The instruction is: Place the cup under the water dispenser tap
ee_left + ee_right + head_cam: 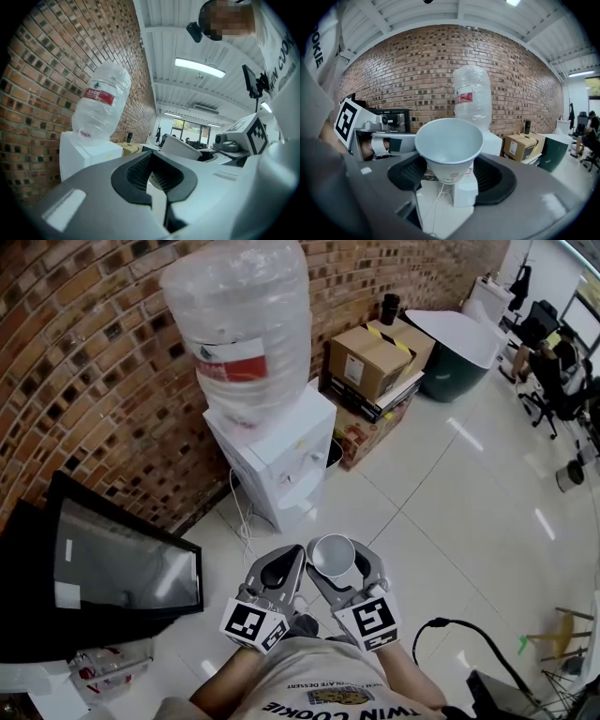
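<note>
1. The right gripper [450,177] has its jaws set wide around a paper cup [449,140]. The pads bear on the lower body, under the rim. The cup stands upright, mouth up, and looks empty.
2. The cup is probably very light and thin-walled, so it should crush or go oval under a hard squeeze. The low grip seems sound, since the tapered wall is stiffer near the base and the flared rim stops it sliding down.
3. Just beside it, on its left, the left gripper [279,570] points the same way. Its jaw tips meet and nothing is between them.
4. Straight ahead of the cup stands the white water dispenser [277,451] with a clear bottle [239,324] on top. Open floor lies between the two, so the cup is not yet under a tap.
5. The taps on the dispenser's front are too small to tell apart; a recess and ledge [300,491] sit below them. The cup must enter that recess level without its rim knocking the overhang.
6. Ahead and left, a black screen [112,568] leans by the brick wall, and a white cable [246,521] trails near the dispenser's foot. To the right the tiled floor [450,512] is free; cardboard boxes [370,357] stand well beyond.
</note>
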{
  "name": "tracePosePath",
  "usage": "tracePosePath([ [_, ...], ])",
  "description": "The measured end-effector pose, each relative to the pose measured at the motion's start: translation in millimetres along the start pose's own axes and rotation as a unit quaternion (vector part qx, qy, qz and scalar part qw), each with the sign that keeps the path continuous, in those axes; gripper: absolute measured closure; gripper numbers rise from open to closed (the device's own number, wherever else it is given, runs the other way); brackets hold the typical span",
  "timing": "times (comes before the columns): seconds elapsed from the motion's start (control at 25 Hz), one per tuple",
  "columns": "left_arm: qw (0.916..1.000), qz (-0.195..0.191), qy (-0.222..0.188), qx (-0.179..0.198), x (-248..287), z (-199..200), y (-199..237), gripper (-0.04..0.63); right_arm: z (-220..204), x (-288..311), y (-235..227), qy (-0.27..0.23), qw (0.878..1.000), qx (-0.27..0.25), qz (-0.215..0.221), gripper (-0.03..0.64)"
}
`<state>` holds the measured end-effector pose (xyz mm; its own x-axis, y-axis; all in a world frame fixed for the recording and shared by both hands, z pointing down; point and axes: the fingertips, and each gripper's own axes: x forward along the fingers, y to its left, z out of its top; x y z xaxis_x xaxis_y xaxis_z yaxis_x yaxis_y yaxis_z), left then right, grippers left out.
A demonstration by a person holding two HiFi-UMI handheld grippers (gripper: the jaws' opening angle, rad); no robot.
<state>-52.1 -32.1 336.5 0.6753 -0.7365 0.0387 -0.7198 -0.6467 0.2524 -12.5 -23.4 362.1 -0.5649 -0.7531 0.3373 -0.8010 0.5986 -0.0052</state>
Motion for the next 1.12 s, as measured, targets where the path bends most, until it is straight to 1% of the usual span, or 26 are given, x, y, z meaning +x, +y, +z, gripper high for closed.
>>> tracePosePath([
  [0.2,1.0,-0.007,0.003,0.002,13,0,24,0.595,5,29,-13,0.003,1.0,-0.007,-0.013,0.299],
  [0.52,0.9999,-0.008,0.009,-0.009,34,-12,45,0.595,-2,58,-35,0.009,1.0,-0.007,-0.026,0.299],
  [0.76,0.9998,-0.008,0.016,0.001,57,-30,54,0.595,-21,82,-62,0.013,0.999,-0.002,-0.034,0.299],
  [0.96,0.9998,0.002,0.019,0.007,76,-45,77,0.595,-40,110,-84,0.016,0.999,0.002,-0.038,0.3],
  [1.12,0.9994,0.005,0.031,0.016,93,-67,90,0.595,-62,134,-101,0.019,0.999,0.005,-0.044,0.299],
])
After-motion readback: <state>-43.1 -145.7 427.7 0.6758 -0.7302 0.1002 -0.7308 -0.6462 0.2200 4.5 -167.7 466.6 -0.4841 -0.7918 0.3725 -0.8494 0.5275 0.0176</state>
